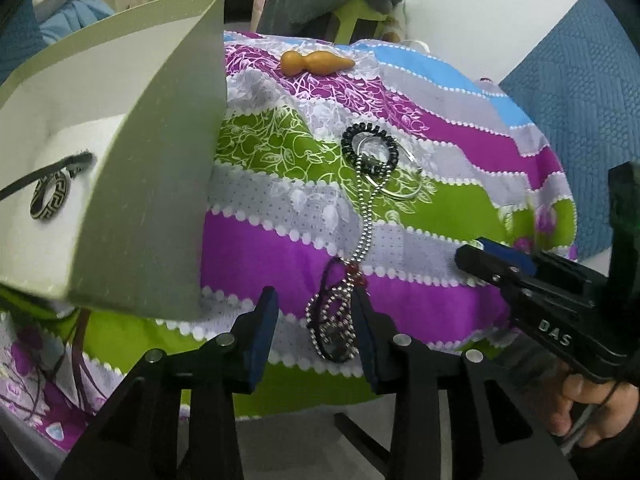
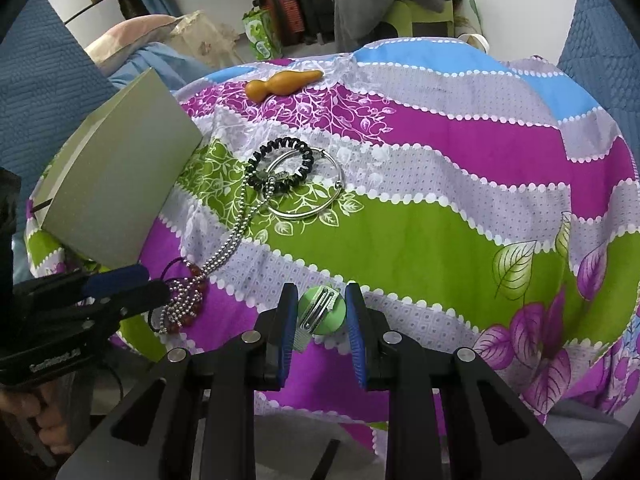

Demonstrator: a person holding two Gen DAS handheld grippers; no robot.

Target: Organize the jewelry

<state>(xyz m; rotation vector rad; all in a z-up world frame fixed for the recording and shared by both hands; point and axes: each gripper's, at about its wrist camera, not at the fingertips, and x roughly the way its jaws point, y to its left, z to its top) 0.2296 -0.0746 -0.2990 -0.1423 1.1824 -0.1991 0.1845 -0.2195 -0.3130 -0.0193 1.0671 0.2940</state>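
My left gripper (image 1: 314,320) is open over a coil of silver ball chain and dark red bead cord (image 1: 332,326) lying on the cloth; the chain (image 1: 366,216) runs up to a black spiral hair tie (image 1: 370,142) and silver hoops (image 1: 400,188). My right gripper (image 2: 322,314) is open around a green round hair clip (image 2: 322,312) with a silver clasp. A grey-green jewelry box (image 1: 152,184) stands at left, with a patterned ring (image 1: 50,196) and black cord inside. The right gripper also shows in the left wrist view (image 1: 480,258).
A brown gourd-shaped piece (image 2: 280,82) lies at the far edge of the striped floral tablecloth (image 2: 440,216). The left gripper shows at left in the right wrist view (image 2: 132,284). Blue quilted surfaces and clothes on a green chair lie beyond the table.
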